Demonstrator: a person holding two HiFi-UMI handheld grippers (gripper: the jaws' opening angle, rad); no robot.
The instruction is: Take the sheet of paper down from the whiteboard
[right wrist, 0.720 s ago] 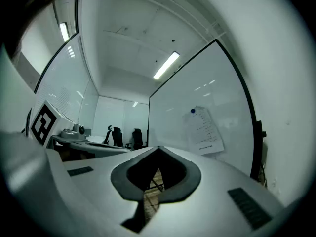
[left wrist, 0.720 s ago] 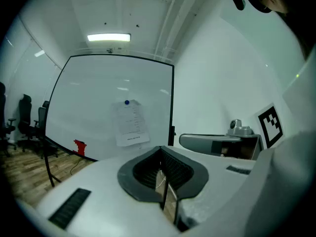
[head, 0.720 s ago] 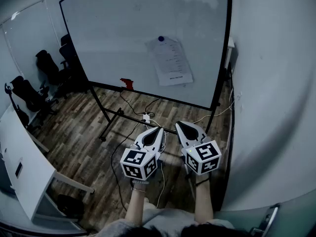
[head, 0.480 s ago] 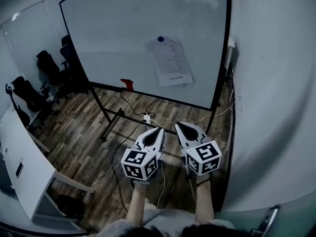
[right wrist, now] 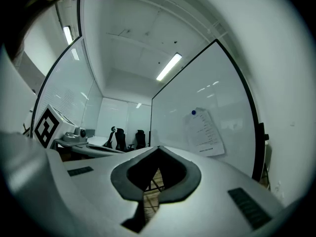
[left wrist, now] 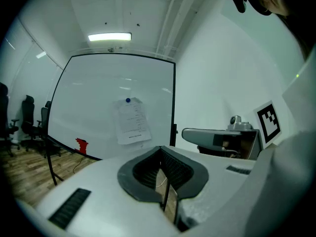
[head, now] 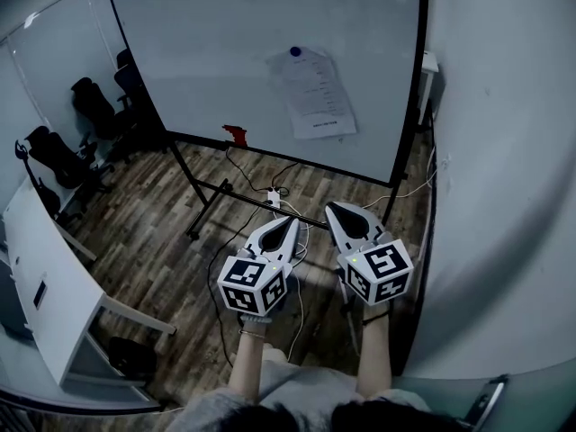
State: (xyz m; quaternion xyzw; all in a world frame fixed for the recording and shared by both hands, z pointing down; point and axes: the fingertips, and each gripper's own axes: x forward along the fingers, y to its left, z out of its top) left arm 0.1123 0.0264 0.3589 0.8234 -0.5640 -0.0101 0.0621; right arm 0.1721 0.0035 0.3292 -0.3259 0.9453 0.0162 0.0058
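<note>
Meeting at their tips, the 2 dark-padded jaws of the left gripper [left wrist: 160, 148] pinch nothing; only a leaf-shaped gap sits behind the contact, and floor shows through it. The right gripper [right wrist: 158, 148] reads the same way in its own view: 2 jaws pressed together and empty. Both white plastic tools, each carrying a cube with black-and-white square markers, are held level and side by side in front of the person's body, the left one just beside the right in the head view, pointing toward the board. Ahead of them, and well apart from both, hangs the white printed sheet of paper [head: 319, 93], slightly tilted, on the right half of the large black-framed whiteboard [head: 216, 52]. A small round blue magnet [head: 296, 51] pins its top edge. A small red object [head: 236, 134] rests at the board's lower edge, to the left of the sheet. Below the board, a tangle of dark cables [head: 273, 196] lies on the brown wood-plank floor [head: 153, 232], with black office chairs [head: 54, 156] off to the left. As for progress, nothing of the task looks done: the sheet is on the board, the magnet is in place, and neither tool is near either. What is left, I judge, is the whole job: closing the distance, opening a pair of jaws, freeing the sheet from the magnet and bringing it down.
</note>
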